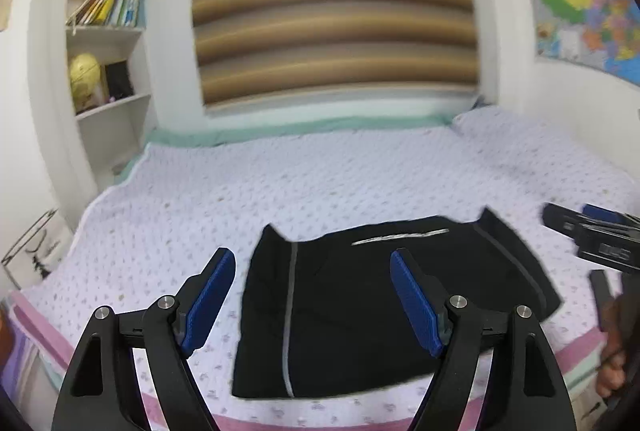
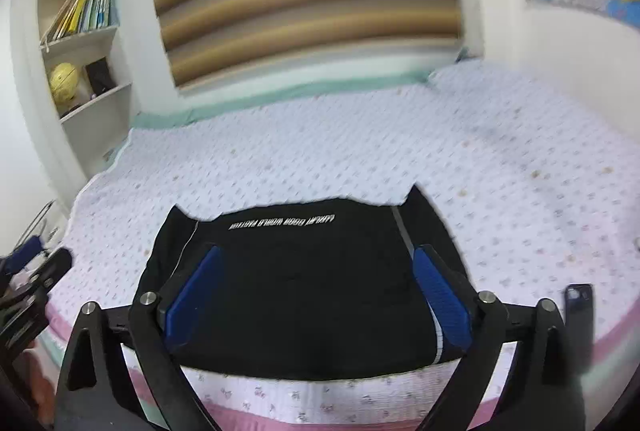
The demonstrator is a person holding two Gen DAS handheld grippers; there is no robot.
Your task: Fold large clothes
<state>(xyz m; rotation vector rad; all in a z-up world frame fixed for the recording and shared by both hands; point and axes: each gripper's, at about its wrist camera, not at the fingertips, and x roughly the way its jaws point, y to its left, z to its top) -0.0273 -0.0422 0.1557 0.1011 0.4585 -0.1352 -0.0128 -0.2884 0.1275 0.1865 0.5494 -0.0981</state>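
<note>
A black garment with grey seam stripes and a line of white lettering lies folded into a rough rectangle near the front edge of the bed; it also shows in the right wrist view. My left gripper is open and empty, held above the garment's left part. My right gripper is open and empty, held above the garment's middle. The right gripper also shows at the right edge of the left wrist view. The left gripper shows at the left edge of the right wrist view.
The bed has a white flower-print cover with a pink front border. A bookshelf with books and a yellow globe stands at the back left. A striped headboard and a wall map are behind. A dark phone lies at the front right.
</note>
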